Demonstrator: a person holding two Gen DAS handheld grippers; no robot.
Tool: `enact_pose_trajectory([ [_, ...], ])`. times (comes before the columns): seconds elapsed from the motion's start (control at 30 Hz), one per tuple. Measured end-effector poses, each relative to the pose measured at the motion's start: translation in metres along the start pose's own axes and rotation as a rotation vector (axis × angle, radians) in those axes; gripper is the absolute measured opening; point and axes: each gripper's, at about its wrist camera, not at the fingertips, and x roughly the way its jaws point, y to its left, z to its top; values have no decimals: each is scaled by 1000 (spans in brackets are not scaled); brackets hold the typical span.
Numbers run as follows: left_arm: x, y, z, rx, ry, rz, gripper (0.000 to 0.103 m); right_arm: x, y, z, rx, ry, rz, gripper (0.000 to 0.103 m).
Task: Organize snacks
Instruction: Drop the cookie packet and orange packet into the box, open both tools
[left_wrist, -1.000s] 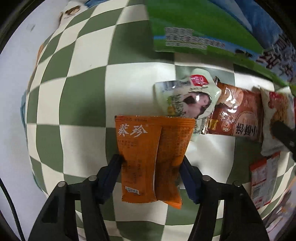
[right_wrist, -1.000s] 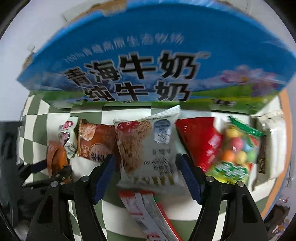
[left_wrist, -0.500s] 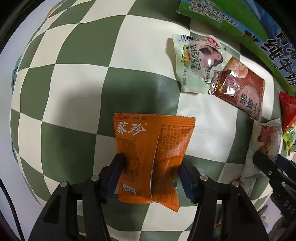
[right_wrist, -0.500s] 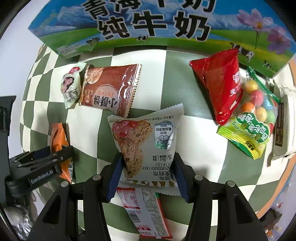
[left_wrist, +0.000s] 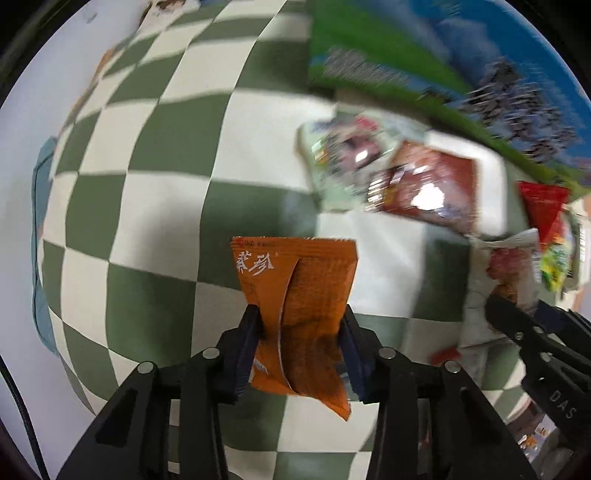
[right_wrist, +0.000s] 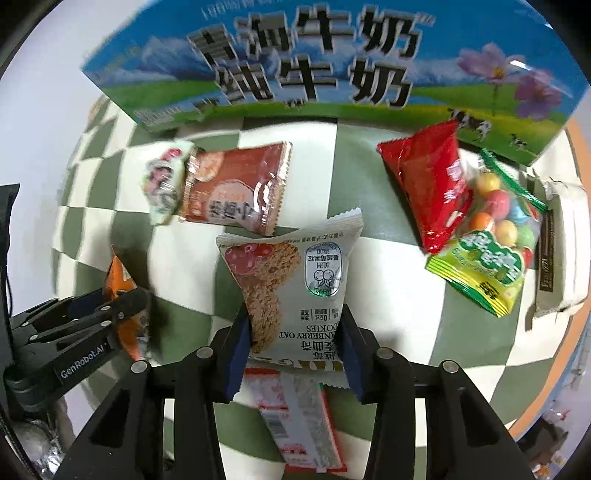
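My left gripper (left_wrist: 299, 332) is shut on an orange snack packet (left_wrist: 299, 295), its pads squeezing the packet's lower half just above the checkered cloth. My right gripper (right_wrist: 293, 332) is shut on a white cranberry oat cookie packet (right_wrist: 291, 280), pinched at its sides. The right wrist view shows the left gripper (right_wrist: 129, 299) with the orange packet (right_wrist: 118, 280) at the lower left. The left wrist view shows the right gripper (left_wrist: 517, 317) and the cookie packet (left_wrist: 506, 273) at the right edge. Both grippers point down at the table.
A large blue and green milk box (right_wrist: 314, 62) stands at the back. On the green and white checkered cloth (right_wrist: 388, 266) lie a pale green packet (right_wrist: 162, 184), a brown packet (right_wrist: 236, 188), a red packet (right_wrist: 428, 184), a candy bag (right_wrist: 491, 240), a white box (right_wrist: 565, 251) and a red-edged packet (right_wrist: 299, 421).
Both grippers have closed on their packets. The orange packet and the cookie packet now look pinched and lifted slightly. Both views have shifted back toward the milk box.
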Motion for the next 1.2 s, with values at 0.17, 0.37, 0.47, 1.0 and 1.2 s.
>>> enact_pose_trajectory([
  [0.17, -48, -20, 10, 34, -65, -79, 37, -38, -7, -4, 22, -52, 62, 46],
  [0.37, -124, -53, 49, 80, -176, -210, 37, -109, -26, 16, 77, -180, 145, 46],
  [0.47, -154, -73, 75, 116, -230, -234, 37, -146, -39, 35, 107, -262, 164, 46],
  [1.0, -84, -100, 230, 179, -93, 15, 37, -128, -131, 236, 250, -270, 54, 46],
  [1.2, -60, -95, 236, 166, -46, 36, 38, -86, -152, 270, 307, -216, 24, 82],
])
